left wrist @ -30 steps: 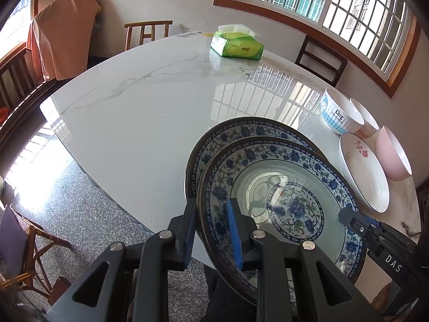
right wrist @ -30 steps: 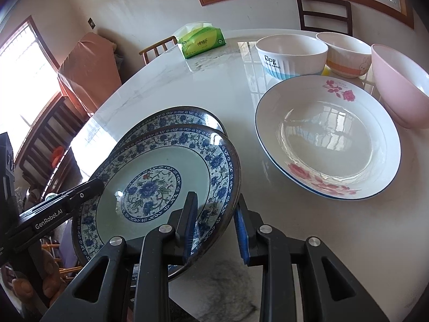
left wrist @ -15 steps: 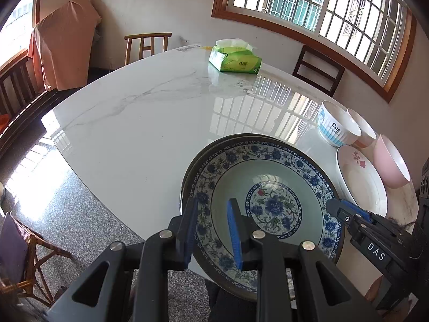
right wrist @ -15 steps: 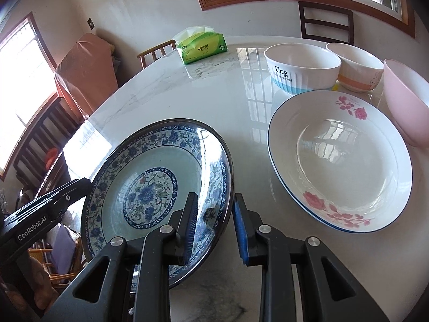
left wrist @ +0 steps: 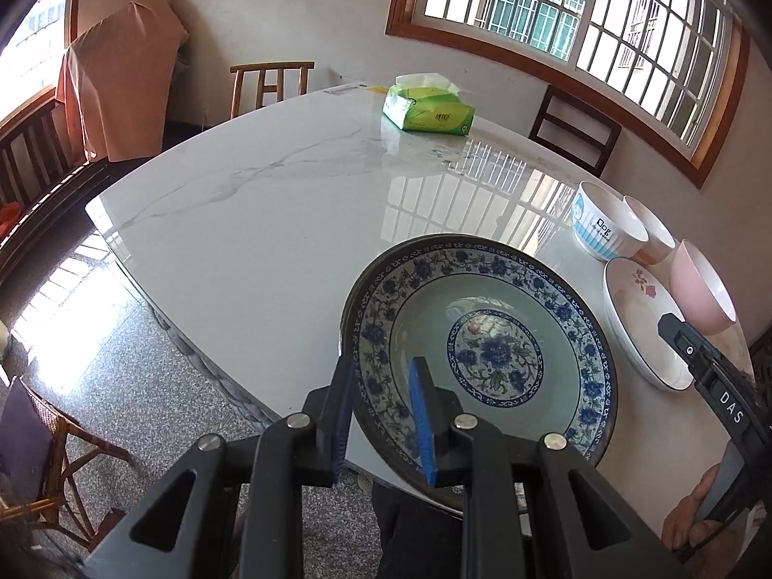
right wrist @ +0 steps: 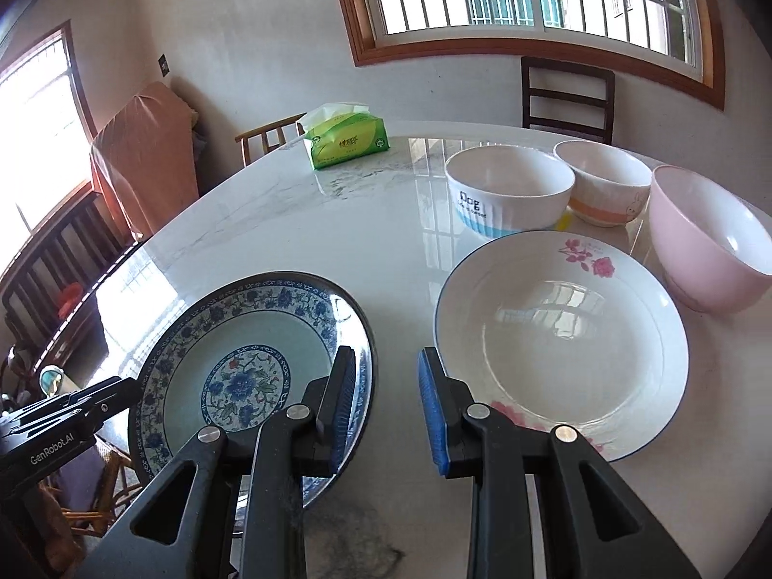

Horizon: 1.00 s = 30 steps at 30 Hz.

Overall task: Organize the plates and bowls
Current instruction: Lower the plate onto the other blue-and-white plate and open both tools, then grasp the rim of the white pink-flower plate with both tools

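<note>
My left gripper [left wrist: 381, 415] straddles the near rim of the blue-patterned plate [left wrist: 482, 352], one blue pad outside the rim and one over the plate's inner slope; the pads look parted a little wider than the rim, and I cannot tell whether they press on it. My right gripper [right wrist: 386, 403] is released, jaws spread apart over bare marble, its left pad just above that plate's right edge and not gripping it.

The blue-patterned plate lies flat at the near edge of the marble table [left wrist: 251, 222], partly overhanging it. Just to its right sits the white plate with pink flowers [right wrist: 559, 342]. Behind that plate stand three bowls: the white "Dog" bowl [right wrist: 509, 195], the white bowl with an orange band [right wrist: 603, 181] and the pink bowl [right wrist: 707, 236]. A green tissue pack [right wrist: 345, 137] rests far back on the table.
</note>
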Each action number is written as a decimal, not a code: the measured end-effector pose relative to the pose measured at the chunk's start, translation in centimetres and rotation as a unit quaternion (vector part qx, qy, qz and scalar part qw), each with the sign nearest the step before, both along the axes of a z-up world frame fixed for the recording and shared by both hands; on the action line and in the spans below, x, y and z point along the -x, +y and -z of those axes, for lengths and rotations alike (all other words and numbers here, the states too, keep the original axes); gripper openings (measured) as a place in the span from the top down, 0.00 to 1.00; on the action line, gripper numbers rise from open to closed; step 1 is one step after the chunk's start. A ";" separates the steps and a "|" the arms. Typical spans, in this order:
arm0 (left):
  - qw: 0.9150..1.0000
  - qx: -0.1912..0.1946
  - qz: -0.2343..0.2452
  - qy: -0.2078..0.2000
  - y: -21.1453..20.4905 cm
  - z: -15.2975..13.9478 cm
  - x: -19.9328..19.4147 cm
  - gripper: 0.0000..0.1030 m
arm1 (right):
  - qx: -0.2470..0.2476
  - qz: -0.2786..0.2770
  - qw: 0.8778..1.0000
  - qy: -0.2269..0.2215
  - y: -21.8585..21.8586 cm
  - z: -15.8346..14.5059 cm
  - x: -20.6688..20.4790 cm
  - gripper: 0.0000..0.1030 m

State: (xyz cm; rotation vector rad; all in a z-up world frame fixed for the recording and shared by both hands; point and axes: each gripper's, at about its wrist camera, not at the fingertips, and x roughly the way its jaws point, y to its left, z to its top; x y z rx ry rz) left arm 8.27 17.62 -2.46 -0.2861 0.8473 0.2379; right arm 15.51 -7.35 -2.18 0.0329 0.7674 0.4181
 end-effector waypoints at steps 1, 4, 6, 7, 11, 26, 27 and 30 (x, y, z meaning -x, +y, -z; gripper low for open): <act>1.000 -0.003 0.003 -0.003 -0.3 -0.2 0.0 0.77 | -0.003 0.012 1.000 -0.017 -1.1 -0.3 0.4 0.67; 1.000 -0.006 0.026 -0.011 -1.6 -0.9 0.0 0.77 | 0.024 0.049 0.996 -0.066 -3.8 -0.8 1.2 0.43; 0.999 -0.007 0.049 -0.014 -2.9 -1.4 -0.2 0.77 | 0.034 0.075 0.994 -0.072 -6.0 -0.7 1.2 0.41; 0.998 -0.005 0.062 -0.013 -3.6 -1.5 -0.5 0.77 | 0.035 0.088 0.993 -0.067 -7.1 -0.5 1.2 0.38; 0.994 0.013 0.108 -0.008 -6.4 -2.4 -1.9 0.77 | 0.037 0.155 0.986 -0.047 -11.7 0.5 0.5 0.29; 0.975 0.089 0.192 0.064 -13.3 -2.3 -13.6 0.65 | -0.079 0.168 0.982 0.023 -17.5 2.5 -1.4 0.29; 0.973 0.099 0.196 0.070 -13.5 -2.0 -14.3 0.65 | -0.087 0.168 0.981 0.030 -17.7 2.7 -1.7 0.29; 0.973 0.089 0.193 0.096 -14.1 -0.8 -16.7 0.65 | -0.087 0.168 0.981 0.043 -17.7 3.0 -2.3 0.29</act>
